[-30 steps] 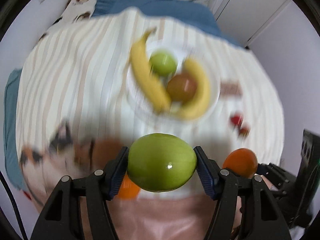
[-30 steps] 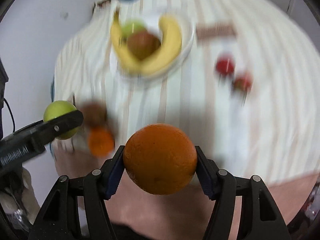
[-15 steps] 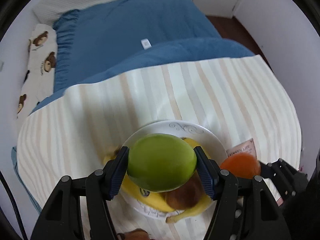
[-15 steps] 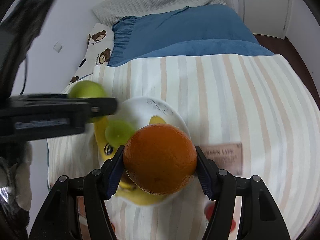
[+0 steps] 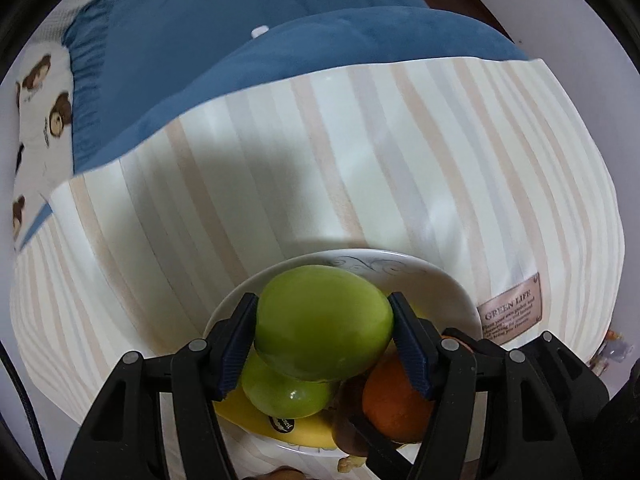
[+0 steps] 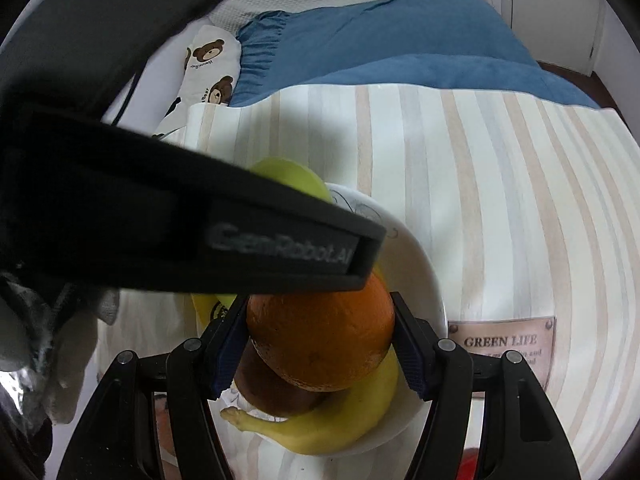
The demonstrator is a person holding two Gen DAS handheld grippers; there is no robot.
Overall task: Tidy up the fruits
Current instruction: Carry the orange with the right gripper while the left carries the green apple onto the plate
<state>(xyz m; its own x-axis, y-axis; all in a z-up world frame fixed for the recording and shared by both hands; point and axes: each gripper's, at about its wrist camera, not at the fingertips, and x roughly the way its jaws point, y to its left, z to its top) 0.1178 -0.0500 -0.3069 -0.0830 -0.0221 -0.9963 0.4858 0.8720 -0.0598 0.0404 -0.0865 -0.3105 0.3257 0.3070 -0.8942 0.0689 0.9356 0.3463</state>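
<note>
My left gripper (image 5: 322, 342) is shut on a green apple (image 5: 322, 320), held just over the white plate (image 5: 440, 284). Under it on the plate lie a second green apple (image 5: 288, 396), a banana (image 5: 288, 428) and a brown fruit (image 5: 348, 428). My right gripper (image 6: 320, 344) is shut on an orange (image 6: 320, 336), also over the plate (image 6: 420, 264), above a brown fruit (image 6: 272, 394) and a banana (image 6: 336, 424). The orange (image 5: 394, 400) shows in the left wrist view. The left gripper's body (image 6: 200, 236) crosses the right wrist view.
The plate stands on a striped cloth (image 5: 360, 160) with a "GREEN LIFE" label (image 6: 504, 346) to the plate's right. A blue duvet (image 5: 240, 40) and a bear-print pillow (image 6: 208, 64) lie beyond. Something red (image 6: 470, 464) lies at the lower right.
Both grippers have moved forward and down from the near edge of the cloth to right over the plate, each still holding its fruit. They now sit close side by side.
</note>
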